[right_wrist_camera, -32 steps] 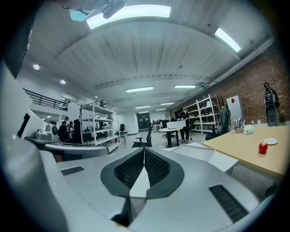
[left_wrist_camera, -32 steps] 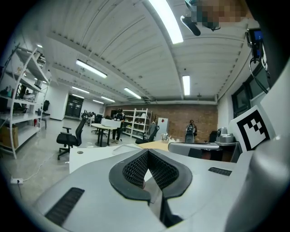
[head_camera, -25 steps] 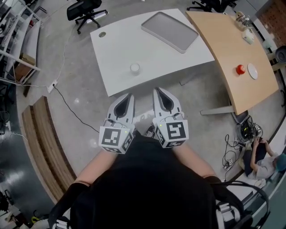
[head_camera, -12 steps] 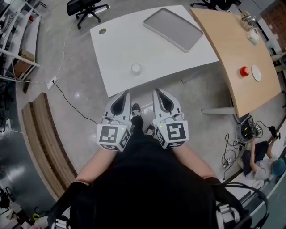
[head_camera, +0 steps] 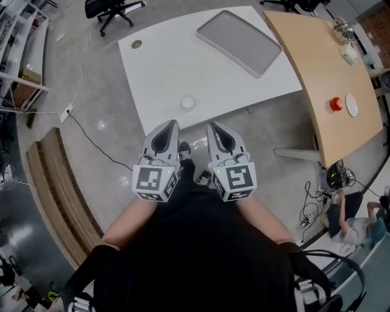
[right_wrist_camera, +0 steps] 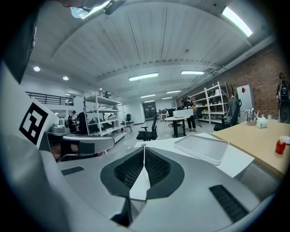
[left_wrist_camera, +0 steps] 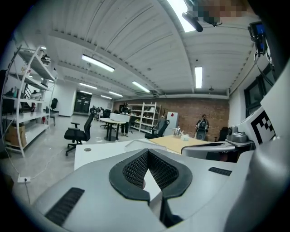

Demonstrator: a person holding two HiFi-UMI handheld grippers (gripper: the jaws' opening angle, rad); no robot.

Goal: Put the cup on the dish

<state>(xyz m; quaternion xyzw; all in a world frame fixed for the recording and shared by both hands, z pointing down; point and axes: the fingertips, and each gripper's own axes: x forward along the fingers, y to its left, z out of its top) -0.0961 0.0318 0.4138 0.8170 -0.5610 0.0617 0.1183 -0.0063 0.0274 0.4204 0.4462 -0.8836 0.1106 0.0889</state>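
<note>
A small white cup (head_camera: 187,102) stands near the front edge of the white table (head_camera: 164,67). Far to the right, on the wooden table (head_camera: 317,67), a red cup-like thing (head_camera: 336,104) stands beside a small white dish (head_camera: 351,105). My left gripper (head_camera: 172,124) and right gripper (head_camera: 213,126) are held side by side in front of my body, short of the white table's edge. Both are shut and hold nothing. The left gripper (left_wrist_camera: 147,152) points over the white table; the right gripper (right_wrist_camera: 144,148) has the red thing (right_wrist_camera: 281,146) at its far right.
A grey tray (head_camera: 239,41) lies at the white table's far right corner. An office chair (head_camera: 113,7) stands beyond the table. A wooden bench (head_camera: 58,195) runs along the left. A person (head_camera: 353,222) sits on the floor at the lower right, among cables.
The white table and the cup have come closer to both grippers as I step forward. Both grippers stay shut and side by side.
</note>
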